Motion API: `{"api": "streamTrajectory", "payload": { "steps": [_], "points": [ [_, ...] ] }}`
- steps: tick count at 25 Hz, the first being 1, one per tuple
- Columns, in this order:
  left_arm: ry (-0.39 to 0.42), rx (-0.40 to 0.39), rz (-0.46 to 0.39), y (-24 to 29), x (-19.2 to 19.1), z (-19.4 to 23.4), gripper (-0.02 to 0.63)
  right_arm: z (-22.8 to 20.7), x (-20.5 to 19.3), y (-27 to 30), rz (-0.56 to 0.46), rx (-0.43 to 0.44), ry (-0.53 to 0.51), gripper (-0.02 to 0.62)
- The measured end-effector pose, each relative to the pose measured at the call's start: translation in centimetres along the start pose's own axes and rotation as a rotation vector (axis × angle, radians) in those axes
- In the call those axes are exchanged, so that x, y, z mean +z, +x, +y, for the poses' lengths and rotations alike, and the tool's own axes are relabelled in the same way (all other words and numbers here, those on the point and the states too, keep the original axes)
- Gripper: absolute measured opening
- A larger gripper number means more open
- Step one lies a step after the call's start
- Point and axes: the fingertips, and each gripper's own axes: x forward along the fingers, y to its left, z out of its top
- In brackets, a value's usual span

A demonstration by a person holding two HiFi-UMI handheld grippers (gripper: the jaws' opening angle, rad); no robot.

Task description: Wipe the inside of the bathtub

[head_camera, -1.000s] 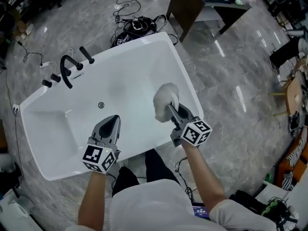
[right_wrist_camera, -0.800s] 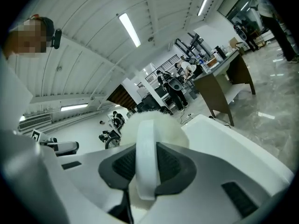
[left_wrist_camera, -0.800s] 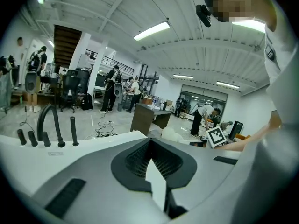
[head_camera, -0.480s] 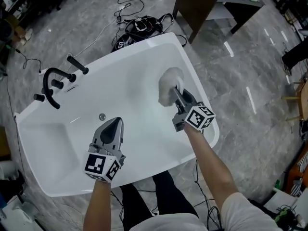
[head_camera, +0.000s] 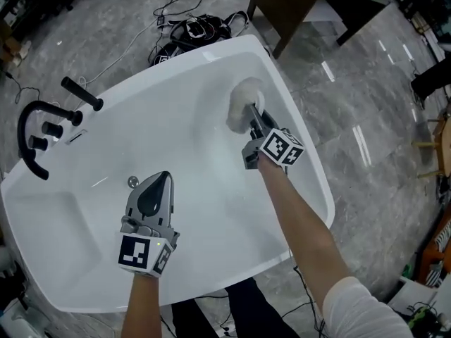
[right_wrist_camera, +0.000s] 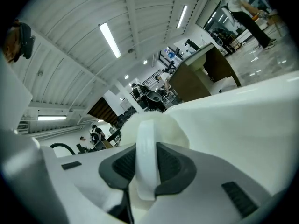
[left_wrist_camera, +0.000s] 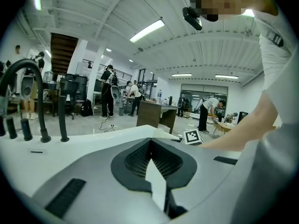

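— What's different from a second ago?

— The right tool (head_camera: 254, 118) has travelled up the bathtub (head_camera: 183, 139). It was on the nearer part of the right-hand inner wall. Now the fluffy white wiping pad (head_camera: 241, 103) sits well along that wall, close to the rounded far corner. The arm reaches further out, and the head view has come forward over the tub.

— Is the pad held firmly?

— Yes. In the right gripper view the jaws are clenched on the pad's white handle (right_wrist_camera: 145, 157). The fluff bulges out beyond them and seems to lie against the white wall.

— And the other one?

— The left tool (head_camera: 162, 182) has stayed over the tub floor, just beside the drain (head_camera: 132, 182). Its jaws are closed tip to tip with nothing between them, and it takes no part in the wiping.

— Where does that leave the job?

— My reading is that one stroke along the right wall is nearly run out. The floor, the side by the black tap fittings (head_camera: 81, 94) and the near end may still need passes. I can't tell which parts are already clean, because white on white hides any streaks.

— Next?

— Probably a sweep round the far corner, or a draw back. The pad should stay flat so the hard handle doesn't scrape the surface.
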Motion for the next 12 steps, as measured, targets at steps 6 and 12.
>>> {"api": "streamTrajectory", "payload": {
  "steps": [6, 12],
  "points": [
    [-0.010, 0.022, 0.018, 1.6, -2.4, 0.9, 0.006, -2.6, 0.5, 4.8, -0.027, -0.023, -0.046, 0.092],
    [-0.035, -0.005, 0.016, 4.2, -4.2, 1.1, 0.006, -3.7, 0.7, 7.4, -0.034, -0.041, -0.136, 0.091]
  ]
}}
